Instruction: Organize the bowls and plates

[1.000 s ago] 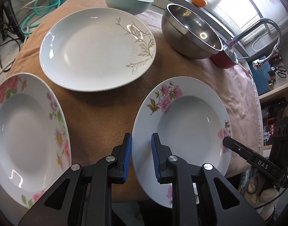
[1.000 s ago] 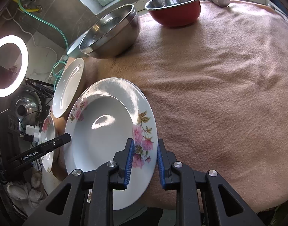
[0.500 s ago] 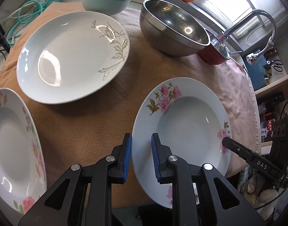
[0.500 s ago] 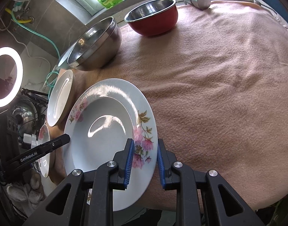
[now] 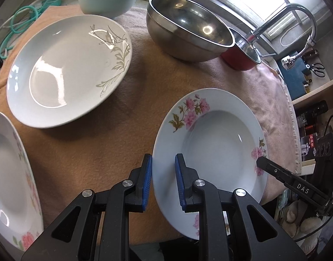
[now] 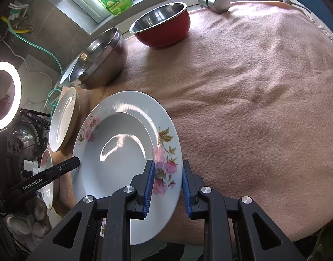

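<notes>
Only in left view: pale-blue bowl [image 5: 107, 1]

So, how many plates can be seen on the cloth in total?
3. A pink-flower plate is gripped at opposite rims by the left gripper and right gripper. A leaf-pattern plate lies behind it to the left; another pink-flower plate lies at the near left.

Over the last second the pink-flowered plate [image 5: 210, 143], carried between both claws, has travelled rightward along the desk. In the left wrist view the second flowered plate [image 5: 11, 174] has slid mostly past the left edge, and the leaf-patterned plate [image 5: 68, 69] has shifted left. The steel bowl [image 5: 188, 37] now sits closer to centre. In the right wrist view the red bowl [image 6: 162, 26] has moved down-left, showing more blanket [image 6: 253, 97].
</notes>
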Available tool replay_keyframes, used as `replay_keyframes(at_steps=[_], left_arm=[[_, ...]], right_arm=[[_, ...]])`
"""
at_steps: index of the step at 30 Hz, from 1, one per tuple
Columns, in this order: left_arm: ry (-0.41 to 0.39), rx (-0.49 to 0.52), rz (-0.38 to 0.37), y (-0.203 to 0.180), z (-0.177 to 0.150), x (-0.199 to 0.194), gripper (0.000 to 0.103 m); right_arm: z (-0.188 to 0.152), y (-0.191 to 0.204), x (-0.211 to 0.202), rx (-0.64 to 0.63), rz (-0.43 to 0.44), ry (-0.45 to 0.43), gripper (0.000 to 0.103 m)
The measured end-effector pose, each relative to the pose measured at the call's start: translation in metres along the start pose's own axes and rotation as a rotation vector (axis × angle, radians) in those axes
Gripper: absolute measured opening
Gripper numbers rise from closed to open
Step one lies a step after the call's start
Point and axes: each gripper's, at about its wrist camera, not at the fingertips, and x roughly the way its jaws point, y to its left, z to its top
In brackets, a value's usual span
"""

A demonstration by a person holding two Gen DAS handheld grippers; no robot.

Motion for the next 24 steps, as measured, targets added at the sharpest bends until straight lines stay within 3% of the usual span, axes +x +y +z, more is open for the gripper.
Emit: replay_keyframes(at_steps=[24], left_arm=[[-0.002, -0.007, -0.024, 0.0046, -0.0017, -0.0010, 0.019]], right_arm=[[-0.0016, 0.0057, 0.0036, 0.019, -0.039, -0.005, 0.023]])
